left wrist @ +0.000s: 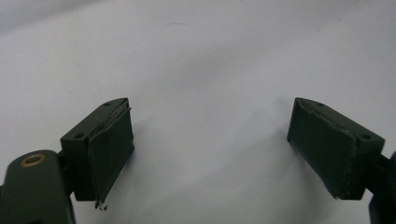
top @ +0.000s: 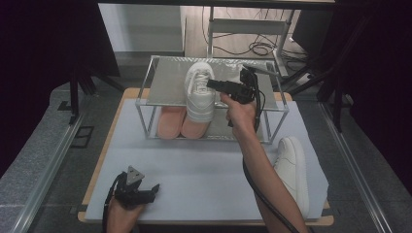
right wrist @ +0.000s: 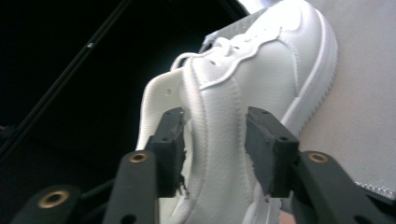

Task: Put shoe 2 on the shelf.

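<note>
On the rack's [top: 165, 80] upper shelf of dull, finely perforated metal stands a white sneaker [top: 200, 92], its toe hanging past the shelf's near edge. The right gripper [top: 214, 84] reaches it from the right. In the right gripper view its black jaws straddle the shoe's [right wrist: 233, 116] stitched side wall near the collar, slightly parted; the left pad sits at or just off the leather, the right pad stands clear, so nothing is clamped.

Under the shelf a pink pair [top: 182, 124] lies side by side, with only the fronts showing. A second white shoe [top: 291, 165] rests at the mat's [top: 194, 165] right edge, partly hidden behind the person's forearm.

The left gripper [top: 156, 188] lies at the mat's near left corner, jaws wide apart and empty over bare, smooth grey surface [left wrist: 205, 70]. The mat's middle lies open between both hands; the rack's thin posts frame the lower bay.
</note>
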Motion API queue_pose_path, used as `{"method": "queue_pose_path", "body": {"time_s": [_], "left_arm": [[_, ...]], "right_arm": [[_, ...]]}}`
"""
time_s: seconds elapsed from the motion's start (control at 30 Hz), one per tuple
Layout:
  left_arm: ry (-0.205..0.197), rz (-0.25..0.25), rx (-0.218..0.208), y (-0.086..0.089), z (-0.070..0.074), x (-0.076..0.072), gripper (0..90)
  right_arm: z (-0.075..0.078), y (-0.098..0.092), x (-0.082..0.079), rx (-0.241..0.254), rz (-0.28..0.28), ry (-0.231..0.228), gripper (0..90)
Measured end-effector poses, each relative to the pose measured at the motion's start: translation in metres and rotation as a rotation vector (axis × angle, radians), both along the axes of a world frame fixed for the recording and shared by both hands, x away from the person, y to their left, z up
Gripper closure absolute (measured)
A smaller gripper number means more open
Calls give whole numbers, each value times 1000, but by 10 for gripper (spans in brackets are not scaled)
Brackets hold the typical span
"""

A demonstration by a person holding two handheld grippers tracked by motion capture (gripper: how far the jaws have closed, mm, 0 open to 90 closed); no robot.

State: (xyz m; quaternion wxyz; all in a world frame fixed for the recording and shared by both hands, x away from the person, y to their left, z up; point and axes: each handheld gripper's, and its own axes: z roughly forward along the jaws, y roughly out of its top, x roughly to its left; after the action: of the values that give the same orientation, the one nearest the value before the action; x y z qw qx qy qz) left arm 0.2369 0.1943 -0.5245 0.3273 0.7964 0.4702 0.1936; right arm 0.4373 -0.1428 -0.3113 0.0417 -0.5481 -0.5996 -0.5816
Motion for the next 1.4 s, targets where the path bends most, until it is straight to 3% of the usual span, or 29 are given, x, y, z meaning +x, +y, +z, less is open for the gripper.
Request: {"method": "queue_pose_path", "body": {"time_s": [0.17, 0.3, 0.43, 0.8, 0.9, 1.2, 1.3, 1.4], "left_arm": [[0, 3, 0, -1, 0, 0, 142], [-3, 4, 1, -1, 0, -1, 141], [-5, 7, 0, -1, 0, -1, 142], [-8, 5, 4, -1, 0, -1, 141], [-8, 6, 3, -1, 0, -1, 141], [-9, 7, 1, -1, 0, -1, 141], [-10, 7, 1, -1, 0, -1, 141], [-10, 7, 0, -1, 0, -1, 141]], "right_arm": [[7, -10, -7, -37, 35, -55, 538], [15, -16, -17, -117, 49, -104, 523], [17, -24, -26, -160, 65, -137, 514], [4, -33, -53, -224, 142, -220, 466], [-1, -30, -64, -238, 181, -230, 520], [-17, -15, -89, -295, 294, -288, 806], [-20, -7, -92, -326, 313, -310, 853], [-22, -1, -90, -323, 325, -312, 877]]}}
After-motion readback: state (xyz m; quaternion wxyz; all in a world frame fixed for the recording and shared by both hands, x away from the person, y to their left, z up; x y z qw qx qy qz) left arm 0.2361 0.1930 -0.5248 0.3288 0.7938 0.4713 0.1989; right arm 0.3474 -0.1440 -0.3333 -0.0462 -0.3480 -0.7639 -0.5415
